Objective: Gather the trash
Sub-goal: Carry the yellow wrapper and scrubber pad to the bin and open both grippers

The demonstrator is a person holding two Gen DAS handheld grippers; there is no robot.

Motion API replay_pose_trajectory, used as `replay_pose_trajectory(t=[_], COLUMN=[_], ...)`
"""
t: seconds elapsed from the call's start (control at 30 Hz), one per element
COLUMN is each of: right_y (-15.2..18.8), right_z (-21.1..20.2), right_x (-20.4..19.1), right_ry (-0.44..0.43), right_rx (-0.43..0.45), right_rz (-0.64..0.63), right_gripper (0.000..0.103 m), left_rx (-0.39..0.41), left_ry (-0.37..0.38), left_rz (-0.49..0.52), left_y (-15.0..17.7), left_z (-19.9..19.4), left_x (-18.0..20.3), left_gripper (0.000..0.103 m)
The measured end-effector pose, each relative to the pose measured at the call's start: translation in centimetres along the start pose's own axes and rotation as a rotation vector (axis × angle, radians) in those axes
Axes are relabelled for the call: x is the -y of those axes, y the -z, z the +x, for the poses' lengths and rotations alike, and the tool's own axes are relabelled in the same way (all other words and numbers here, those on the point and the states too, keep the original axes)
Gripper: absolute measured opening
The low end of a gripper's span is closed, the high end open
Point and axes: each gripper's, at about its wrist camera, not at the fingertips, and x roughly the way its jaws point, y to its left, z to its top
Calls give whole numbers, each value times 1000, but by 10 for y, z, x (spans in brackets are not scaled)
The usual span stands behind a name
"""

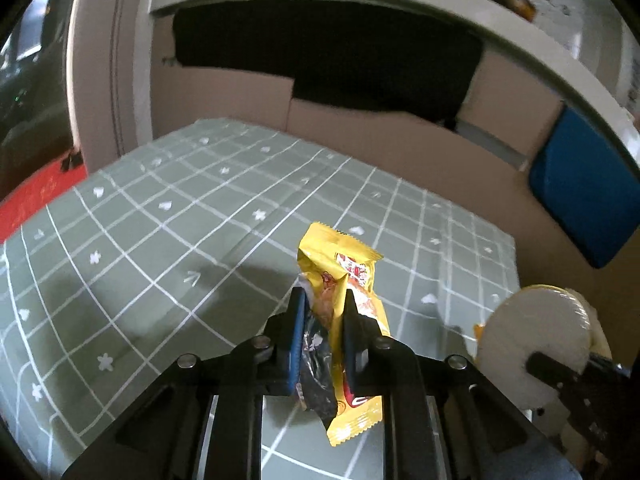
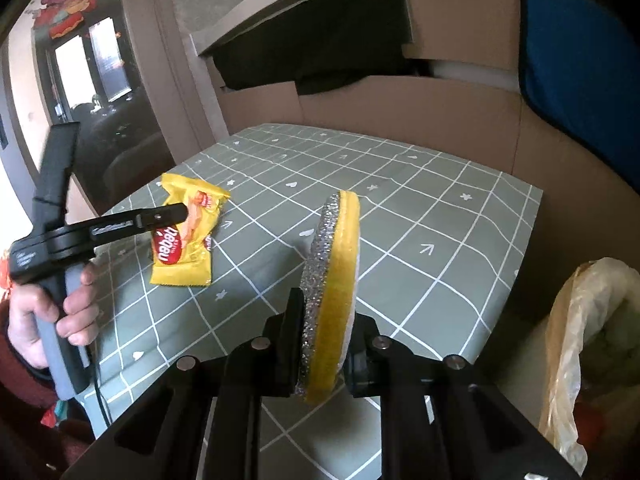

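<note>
Trash is held in both grippers above the table (image 1: 140,208), which is covered with a grey-green cloth printed with a white grid. A crumpled yellow snack wrapper (image 1: 344,304) with red lettering is clamped between the blue-padded fingers of the left gripper (image 1: 322,320), the pads pressed against both of its sides; it is lifted clear of the cloth, over the near half of the table toward the left edge as seen from the right wrist. A round scouring pad (image 2: 332,292), built of a glittery silver layer, a yellow sponge layer and a white face, is gripped on edge by the right gripper (image 2: 324,316), whose jaws are closed on it above the near edge. The handle of the left gripper is grasped by a hand (image 2: 52,320) in a dark red sleeve. A bin lined with a translucent yellowish bag (image 2: 576,344) is seen just off the table's right edge. Brown cardboard (image 1: 400,132) stands behind the far edge.
</note>
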Motion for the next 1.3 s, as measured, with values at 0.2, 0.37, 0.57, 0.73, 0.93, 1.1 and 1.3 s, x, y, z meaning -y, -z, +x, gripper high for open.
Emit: replay_pose_trajectory(t=[0.2, 0.37, 0.57, 0.73, 0.93, 1.1, 1.3], right_y=[-7, -13, -25, -31, -23, -6, 13], right_z=[-21, -50, -91, -142, -197, -238, -256], right_x=[-7, -14, -17, -7, 22, 55, 91], right_ry=[21, 54, 123, 199, 299, 386, 461], right_rx=[45, 102, 192, 291, 370, 420, 428], right_rz=[-14, -45, -91, -95, -46, 23, 87], right_gripper=[14, 14, 14, 14, 14, 14, 14], left_rx=[92, 154, 229, 279, 307, 290, 226], left_ry=[16, 46, 100, 181, 302, 383, 468], left_rz=[53, 87, 143, 200, 286, 345, 375], left_y=[-6, -11, -19, -23, -19, -5, 15], left_z=[-35, -63, -99, -124, -137, -131, -103], left_x=[20, 40, 70, 112, 180, 234, 283], left_gripper=[17, 17, 17, 17, 17, 17, 17])
